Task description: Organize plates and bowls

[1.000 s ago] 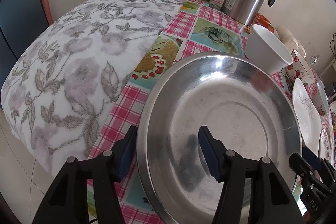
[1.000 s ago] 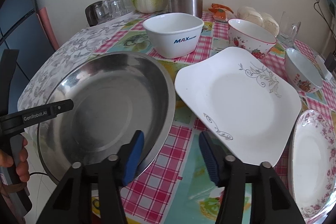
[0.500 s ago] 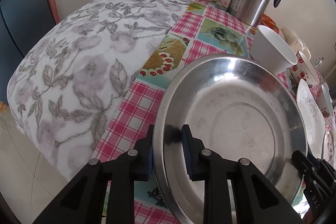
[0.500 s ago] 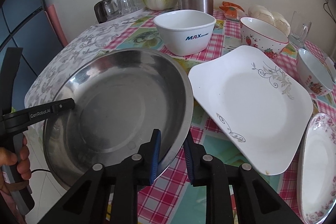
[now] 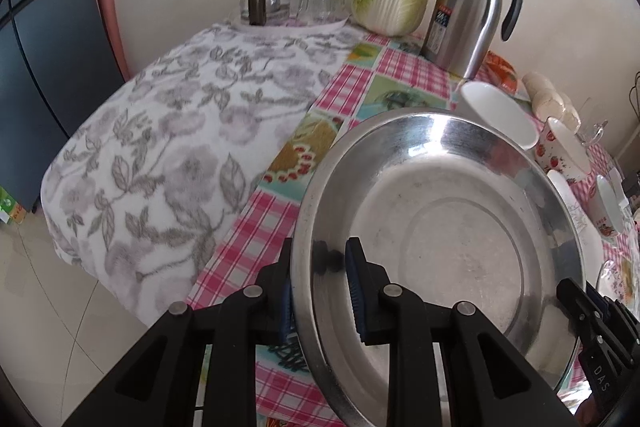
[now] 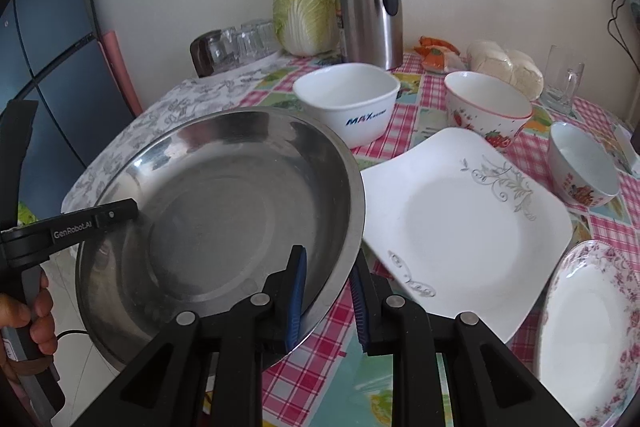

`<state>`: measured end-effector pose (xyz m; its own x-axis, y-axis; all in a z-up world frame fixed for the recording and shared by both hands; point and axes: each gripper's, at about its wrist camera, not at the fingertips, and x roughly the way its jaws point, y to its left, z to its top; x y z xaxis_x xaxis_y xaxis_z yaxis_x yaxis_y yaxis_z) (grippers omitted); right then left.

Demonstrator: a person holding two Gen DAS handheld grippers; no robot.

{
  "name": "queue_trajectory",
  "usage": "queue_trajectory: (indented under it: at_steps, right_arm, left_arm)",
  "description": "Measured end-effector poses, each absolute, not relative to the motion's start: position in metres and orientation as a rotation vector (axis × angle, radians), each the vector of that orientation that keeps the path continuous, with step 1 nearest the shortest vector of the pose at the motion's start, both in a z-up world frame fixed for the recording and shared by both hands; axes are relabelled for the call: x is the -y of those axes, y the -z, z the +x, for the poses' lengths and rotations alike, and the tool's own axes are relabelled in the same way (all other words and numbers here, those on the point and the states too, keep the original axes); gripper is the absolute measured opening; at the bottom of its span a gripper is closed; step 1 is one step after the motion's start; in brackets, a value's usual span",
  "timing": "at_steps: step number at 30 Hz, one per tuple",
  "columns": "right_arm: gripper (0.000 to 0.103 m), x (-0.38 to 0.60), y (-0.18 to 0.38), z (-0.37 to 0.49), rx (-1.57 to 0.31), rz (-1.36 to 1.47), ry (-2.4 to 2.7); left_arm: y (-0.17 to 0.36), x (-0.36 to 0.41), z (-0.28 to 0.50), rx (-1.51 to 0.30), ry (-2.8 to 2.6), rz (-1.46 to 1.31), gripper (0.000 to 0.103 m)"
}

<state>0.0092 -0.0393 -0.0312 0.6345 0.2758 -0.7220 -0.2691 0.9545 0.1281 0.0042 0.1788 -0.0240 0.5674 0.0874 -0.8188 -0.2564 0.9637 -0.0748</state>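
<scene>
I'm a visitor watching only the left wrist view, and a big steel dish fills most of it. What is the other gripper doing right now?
Observer: The right gripper has just closed its jaws on the steel dish, one finger inside the rim and one outside.
Operator: What lies beside the dish on that side?
Observer: A square white plate with a grey scroll pattern, lying flat.
Operator: Is anything printed on the plain white bowl?
Observer: Yes, the square white bowl has blue "MAX" lettering on its side.
</scene>
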Motion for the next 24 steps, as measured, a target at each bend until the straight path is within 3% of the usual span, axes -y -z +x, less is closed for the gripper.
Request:
queue_trajectory:
  at_steps: [24]
  right_arm:
    - [0.023, 0.188, 0.006, 0.019, -0.761, 0.220, -0.067]
  left_arm:
    - [-0.013, -0.022, 0.068, -0.945, -0.027, -0.110, 0.025]
